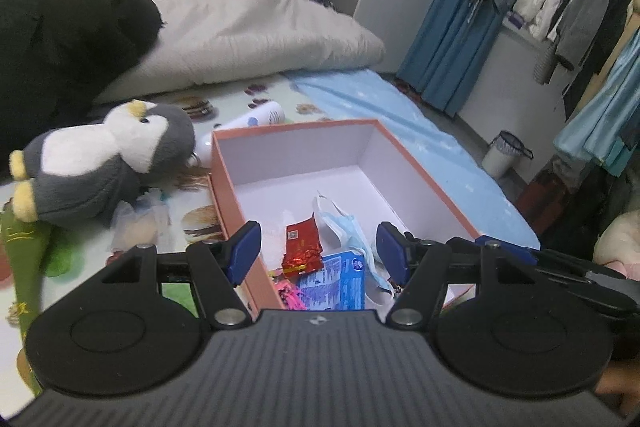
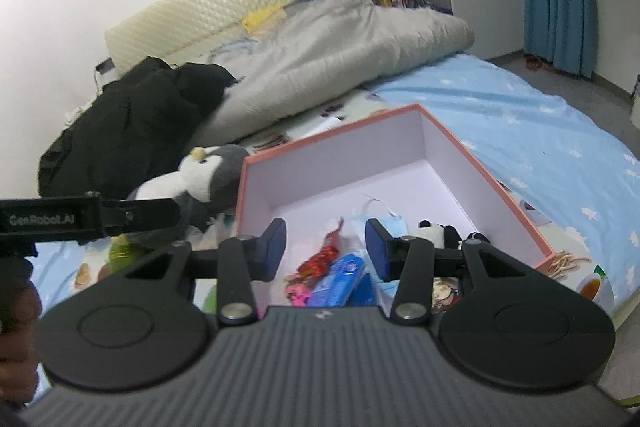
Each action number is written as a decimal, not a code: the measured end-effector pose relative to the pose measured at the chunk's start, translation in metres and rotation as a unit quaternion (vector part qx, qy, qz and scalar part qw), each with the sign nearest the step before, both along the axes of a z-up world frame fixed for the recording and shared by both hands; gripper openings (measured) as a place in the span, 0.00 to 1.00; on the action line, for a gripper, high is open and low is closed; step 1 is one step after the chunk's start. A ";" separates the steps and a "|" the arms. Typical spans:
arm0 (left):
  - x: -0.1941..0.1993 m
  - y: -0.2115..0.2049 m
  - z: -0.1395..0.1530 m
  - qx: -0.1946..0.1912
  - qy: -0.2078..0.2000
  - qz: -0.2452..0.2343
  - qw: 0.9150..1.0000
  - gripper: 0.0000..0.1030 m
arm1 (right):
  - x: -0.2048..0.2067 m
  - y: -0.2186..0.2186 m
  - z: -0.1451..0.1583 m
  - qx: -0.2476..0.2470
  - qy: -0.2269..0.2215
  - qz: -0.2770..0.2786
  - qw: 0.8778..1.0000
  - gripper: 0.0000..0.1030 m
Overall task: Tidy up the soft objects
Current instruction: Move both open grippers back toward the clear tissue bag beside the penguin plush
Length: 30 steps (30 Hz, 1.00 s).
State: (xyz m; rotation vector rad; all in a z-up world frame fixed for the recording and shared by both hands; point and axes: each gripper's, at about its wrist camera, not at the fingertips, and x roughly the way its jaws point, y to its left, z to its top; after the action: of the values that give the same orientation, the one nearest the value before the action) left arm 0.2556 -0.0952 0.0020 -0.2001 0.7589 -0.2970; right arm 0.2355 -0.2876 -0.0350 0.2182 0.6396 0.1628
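Penguin plush [image 1: 108, 163] lies on the bed left of the pink box [image 1: 224, 187] – outside it. Left gripper [image 1: 318, 253] hangs over the box, jaws wide, empty. Right gripper [image 2: 326, 249] (narrower gap) holds nothing; panda plush [image 2: 438, 233] sits inside the box

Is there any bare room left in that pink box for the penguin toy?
Yes. The far half of the pink box, bordered by its white back walls, is bare. The near end is crowded: red wrapper, blue packet, face mask, small panda. The penguin lies outside, left.
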 end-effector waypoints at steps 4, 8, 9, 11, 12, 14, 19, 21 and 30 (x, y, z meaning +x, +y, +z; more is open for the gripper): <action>-0.025 0.015 0.010 -0.004 -0.014 0.009 1.000 0.67 | -0.020 0.012 0.011 0.000 -0.016 0.010 1.000 0.46; -0.055 0.031 0.017 -0.002 -0.028 0.023 0.999 0.67 | -0.040 0.024 0.016 -0.004 -0.023 0.023 0.999 0.46; -0.062 0.035 0.018 -0.003 -0.029 0.026 0.999 0.67 | -0.045 0.027 0.017 -0.005 -0.025 0.026 0.999 0.46; -0.076 0.043 0.018 0.000 -0.031 0.032 0.999 0.67 | -0.054 0.033 0.018 -0.006 -0.026 0.033 0.999 0.46; -0.083 0.046 0.019 0.006 -0.034 0.037 0.999 0.67 | -0.059 0.036 0.019 -0.007 -0.026 0.036 0.999 0.46; -0.098 0.053 0.019 0.012 -0.038 0.048 0.998 0.67 | -0.068 0.043 0.018 -0.007 -0.027 0.045 0.999 0.46; -0.130 0.070 0.015 0.006 -0.037 0.068 0.997 0.67 | -0.085 0.062 0.016 -0.007 -0.023 0.068 0.997 0.46; -0.142 0.075 0.013 0.003 -0.038 0.077 0.996 0.67 | -0.090 0.069 0.015 -0.005 -0.022 0.079 0.997 0.46; -0.181 0.093 0.001 -0.011 -0.042 0.121 0.992 0.67 | -0.109 0.095 0.020 -0.011 -0.021 0.119 0.993 0.46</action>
State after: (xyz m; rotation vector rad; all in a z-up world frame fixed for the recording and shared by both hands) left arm 0.0747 -0.0023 0.0027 -0.2955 0.6406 -0.0822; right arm 0.1267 -0.1930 -0.0148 0.1156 0.6248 0.3878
